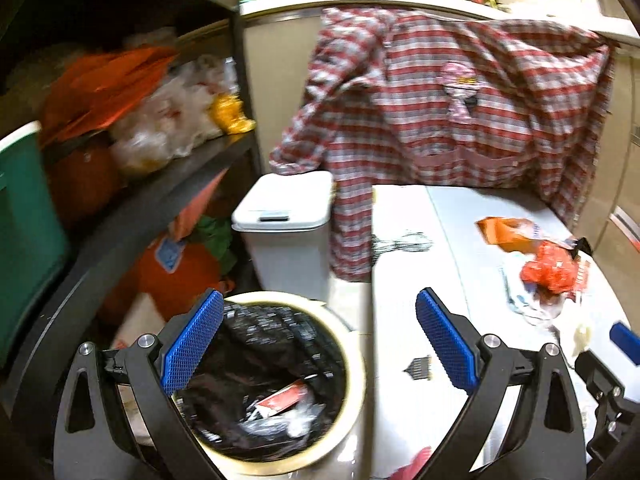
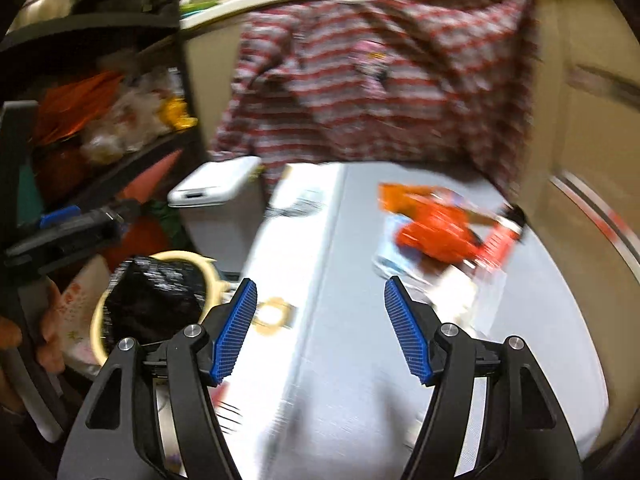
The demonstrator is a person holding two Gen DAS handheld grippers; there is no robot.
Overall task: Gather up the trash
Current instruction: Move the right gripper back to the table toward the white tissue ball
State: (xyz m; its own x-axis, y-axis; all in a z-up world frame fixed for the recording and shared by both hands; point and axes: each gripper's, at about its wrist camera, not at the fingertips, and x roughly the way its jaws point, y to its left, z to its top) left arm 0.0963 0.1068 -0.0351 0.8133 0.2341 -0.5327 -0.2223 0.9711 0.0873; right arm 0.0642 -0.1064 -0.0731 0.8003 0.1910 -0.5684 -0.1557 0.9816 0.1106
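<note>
**Trash on the table, bin beside it**

Table (image 1: 460, 240) first, the biggest thing: white, filling the lower right of the left wrist view. Its left edge runs straight up the middle of the frame, and most of its top is bare, so there is lots of room to move. A red and white checked shirt (image 1: 440, 92) hangs over the counter behind it and drops down to the table's back edge.

Dark shelves (image 1: 168, 176) stuffed with bags fill the left side. A white lidded bin (image 1: 286, 208) stands between the shelves and the table.

Next, a round bin (image 1: 352, 368) with a cream rim and black liner sits at the bottom middle, right beside the table's left edge. Some scraps lie inside.

The trash pile (image 1: 548, 268), orange and red wrappers on clear plastic, lies near the table's right edge, at the middle right of the frame.

The left gripper (image 1: 320, 344) hangs over the round bin's right rim, jaws wide apart, holding nothing. The right gripper (image 2: 320, 332) is over bare table, jaws wide too and empty, with the pile up and to its right.
</note>
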